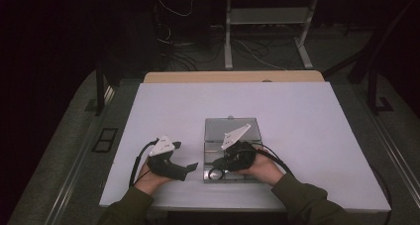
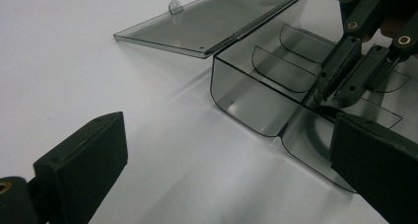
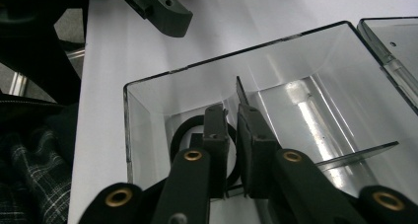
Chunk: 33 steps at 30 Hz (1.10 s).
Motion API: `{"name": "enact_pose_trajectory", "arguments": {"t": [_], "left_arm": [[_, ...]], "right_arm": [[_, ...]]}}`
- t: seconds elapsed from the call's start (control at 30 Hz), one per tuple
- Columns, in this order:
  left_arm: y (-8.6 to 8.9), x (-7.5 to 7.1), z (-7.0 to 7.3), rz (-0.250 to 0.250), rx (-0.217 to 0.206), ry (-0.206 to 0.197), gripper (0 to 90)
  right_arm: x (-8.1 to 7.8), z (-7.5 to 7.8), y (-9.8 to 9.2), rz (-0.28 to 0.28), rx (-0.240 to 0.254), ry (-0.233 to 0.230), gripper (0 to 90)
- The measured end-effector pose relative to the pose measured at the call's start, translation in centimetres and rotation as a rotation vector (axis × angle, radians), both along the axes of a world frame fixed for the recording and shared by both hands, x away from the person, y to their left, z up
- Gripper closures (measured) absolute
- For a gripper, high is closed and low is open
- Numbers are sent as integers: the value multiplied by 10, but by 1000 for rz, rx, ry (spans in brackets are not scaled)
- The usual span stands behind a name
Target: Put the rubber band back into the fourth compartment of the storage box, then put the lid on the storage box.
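Note:
A clear grey plastic box (image 1: 257,160) lies on the white table (image 1: 307,136) with its lid (image 1: 233,128) folded back flat. My right gripper (image 1: 218,168) reaches down into the box's near-left compartment. In the right gripper view its jaws (image 3: 234,120) stand a narrow gap apart over a black ring (image 3: 185,130) lying flat on the box floor, with part of the ring's rim between them. My left gripper (image 1: 188,169) rests on the table just left of the box, open, with nothing between its jaws (image 2: 226,140). The left gripper view also shows the right gripper (image 2: 347,86) in the box (image 2: 246,100).
Thin curved dividers (image 2: 276,68) split the box into several compartments. The open lid (image 2: 212,24) lies behind the box. A wooden board (image 1: 233,77) edges the table's far side. Beyond it are metal stand legs (image 1: 228,46) and loose cables (image 1: 173,41) on the floor.

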<state>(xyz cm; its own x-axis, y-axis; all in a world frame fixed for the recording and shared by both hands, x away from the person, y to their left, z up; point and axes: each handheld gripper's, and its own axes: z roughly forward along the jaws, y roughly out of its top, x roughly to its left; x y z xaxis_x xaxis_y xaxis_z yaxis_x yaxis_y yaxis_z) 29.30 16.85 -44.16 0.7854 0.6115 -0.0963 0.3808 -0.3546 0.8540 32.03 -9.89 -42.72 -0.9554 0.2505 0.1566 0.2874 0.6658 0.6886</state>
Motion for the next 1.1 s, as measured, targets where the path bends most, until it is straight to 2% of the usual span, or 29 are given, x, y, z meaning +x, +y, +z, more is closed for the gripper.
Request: {"name": "enact_pose_trajectory", "arguments": {"t": [0.1,0.27,0.33,0.43,0.67,0.83,0.97,1.1], "left_arm": [[0,0,0,0,-1,0,6],[0,0,0,-1,1,0,5],[0,0,0,-1,0,-1,5],[0,0,0,-4,3,-3,5],[0,0,0,3,-8,-2,5],[0,0,0,6,-11,-2,5],[0,0,1,3,-5,-4,5],[1,1,1,5,-3,-6,5]], "right_arm": [[1,0,-1,1,3,1,801],[2,3,-3,-3,34,13,714],[3,6,-5,-13,61,26,685],[3,10,-9,-43,113,45,582],[6,23,-23,-94,195,12,438],[9,32,-37,-127,257,-17,409],[11,39,-48,-162,290,-63,375],[16,43,-59,-206,305,-80,363]]}}
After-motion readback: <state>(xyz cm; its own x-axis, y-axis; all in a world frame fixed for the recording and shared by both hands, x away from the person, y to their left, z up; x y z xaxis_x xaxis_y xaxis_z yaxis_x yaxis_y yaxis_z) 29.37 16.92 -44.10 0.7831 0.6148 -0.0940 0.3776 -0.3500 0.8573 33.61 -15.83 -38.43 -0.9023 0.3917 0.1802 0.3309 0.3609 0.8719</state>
